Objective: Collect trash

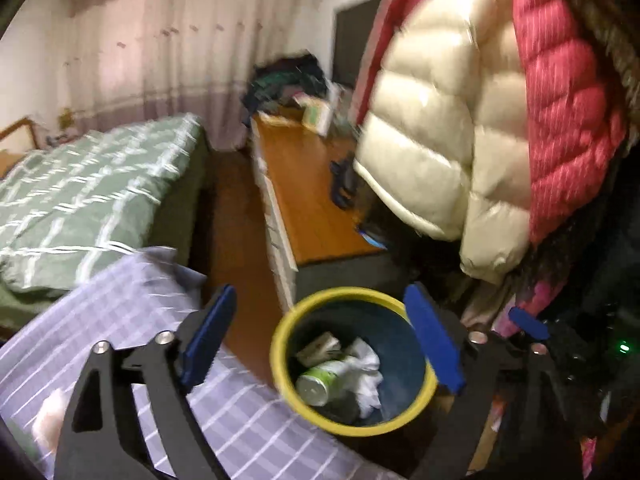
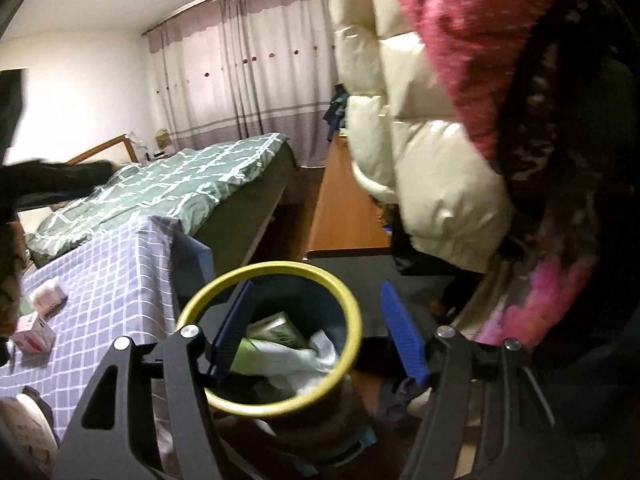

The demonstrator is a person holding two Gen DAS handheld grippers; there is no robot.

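A dark bin with a yellow rim (image 1: 416, 408) stands on the floor beside the checked table. It holds a green-and-white can (image 1: 320, 380), a small carton (image 1: 318, 346) and crumpled white paper (image 1: 366, 376). My left gripper (image 1: 324, 344) is open and empty above the bin, its blue pads (image 1: 434, 338) wide apart. In the right wrist view the bin's rim (image 2: 348, 304) sits just below my right gripper (image 2: 316, 328), which is open and empty. Inside the bin there, a green carton (image 2: 276, 330) and white paper (image 2: 316, 354) show.
A table with a lilac checked cloth (image 1: 132, 320) is left of the bin, with small pink-and-white packets (image 2: 34, 330) on it. A bed with a green quilt (image 1: 80, 188) lies behind. A wooden desk (image 1: 308, 196) is ahead. Cream and pink puffer jackets (image 1: 460, 120) hang at the right.
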